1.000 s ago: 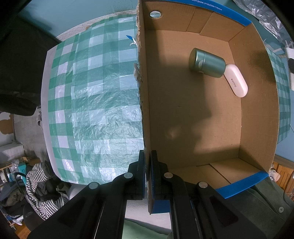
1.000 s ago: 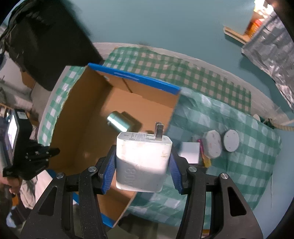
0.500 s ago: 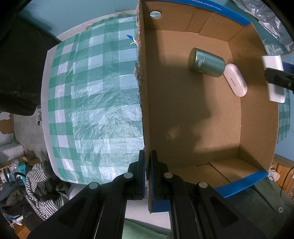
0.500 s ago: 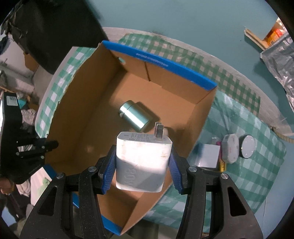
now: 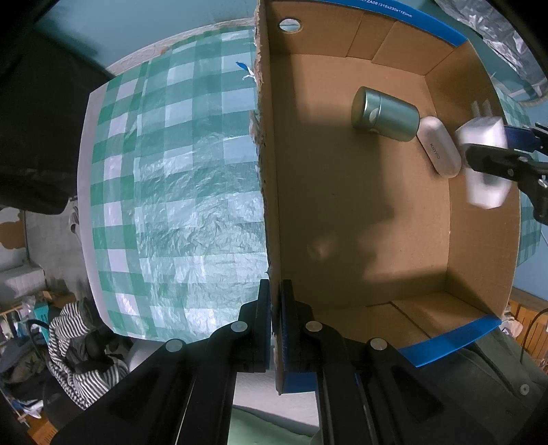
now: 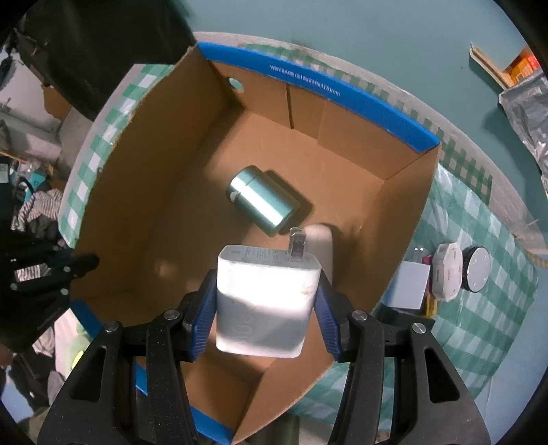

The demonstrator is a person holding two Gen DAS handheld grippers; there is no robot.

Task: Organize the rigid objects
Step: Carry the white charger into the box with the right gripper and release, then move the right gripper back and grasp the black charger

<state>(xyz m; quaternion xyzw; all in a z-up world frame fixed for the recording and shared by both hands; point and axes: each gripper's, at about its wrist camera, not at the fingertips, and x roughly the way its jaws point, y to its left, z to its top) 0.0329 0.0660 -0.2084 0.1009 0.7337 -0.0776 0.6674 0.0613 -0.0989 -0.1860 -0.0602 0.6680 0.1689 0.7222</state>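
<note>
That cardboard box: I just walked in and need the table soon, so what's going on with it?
A person is sorting small items into the cardboard box. The left hand-held gripper is clamped on its side wall, steadying it. The right hand-held gripper holds a white charger above the box's inside. A green tin and a white case already lie on the bottom.

This looks like a lived-in room of a home rather than a lab or shop. The desk point(image 5: 164, 191) is covered with a crinkled green-and-white checked plastic cloth. Beside and below it, clothes lie in a heap, among them a black-and-white striped garment point(image 5: 73, 345). The wall point(image 6: 359, 30) behind is painted plain teal, and lower down at the left edge its paint is peeling point(image 5: 12, 236). A crumpled silvery foil bag point(image 6: 527, 113) and some small boxes point(image 6: 520, 66) lie at the far side.
</note>
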